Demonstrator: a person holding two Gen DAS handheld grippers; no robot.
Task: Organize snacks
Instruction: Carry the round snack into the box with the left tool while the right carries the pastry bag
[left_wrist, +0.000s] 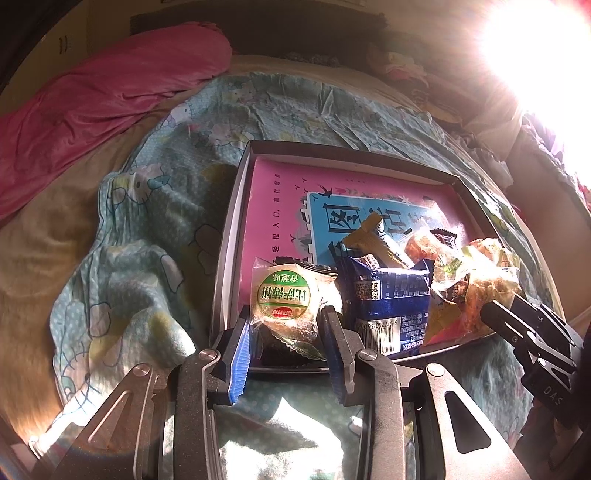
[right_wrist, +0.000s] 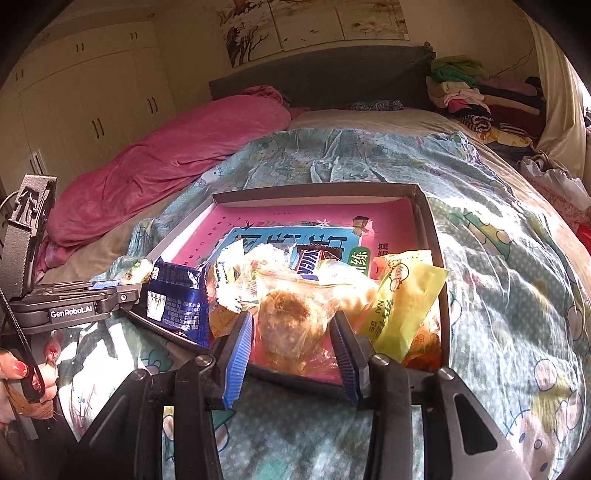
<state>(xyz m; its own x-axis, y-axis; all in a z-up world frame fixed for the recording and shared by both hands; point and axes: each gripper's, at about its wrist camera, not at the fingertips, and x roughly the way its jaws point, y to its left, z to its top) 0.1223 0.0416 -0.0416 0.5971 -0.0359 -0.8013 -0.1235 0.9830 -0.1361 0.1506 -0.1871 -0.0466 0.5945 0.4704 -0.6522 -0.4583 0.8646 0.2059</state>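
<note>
- The bed, under a pale blue cartoon-print quilt (right_wrist: 480, 229) with a rumpled pink blanket (right_wrist: 166, 162) beside it, is what I am working on. It is soft and uneven, so I judge that any downward push could tip what rests on it.
- The shallow grey cardboard box lid (right_wrist: 430, 236), lined with a pink and blue printed sheet, lies on the quilt. All the snacks sit heaped at its near end, the far half bare. I think a tug on one packet could drag the heap over the low near rim.
- The dark blue foil snack bag (left_wrist: 388, 306) stands upright mid-heap, touching its neighbours; I expect it would topple if either side shifts.
- The yellow-green plastic snack packet (right_wrist: 402, 306) leans at the right of the heap, just beside my right fingers.
- My left gripper (left_wrist: 284, 317) is narrowed on the round pastry in a clear wrapper with a green label (left_wrist: 284, 299), blue pads pressing the wrapper at the lid's near left corner. The film looks slick and crinkled; a grip on wrapper alone could slip.
- My right gripper (right_wrist: 291, 332) is narrowed on the brown crumbly cake in a clear crinkled wrapper (right_wrist: 288, 317). It looks fragile, and a harder squeeze could crush it.
</note>
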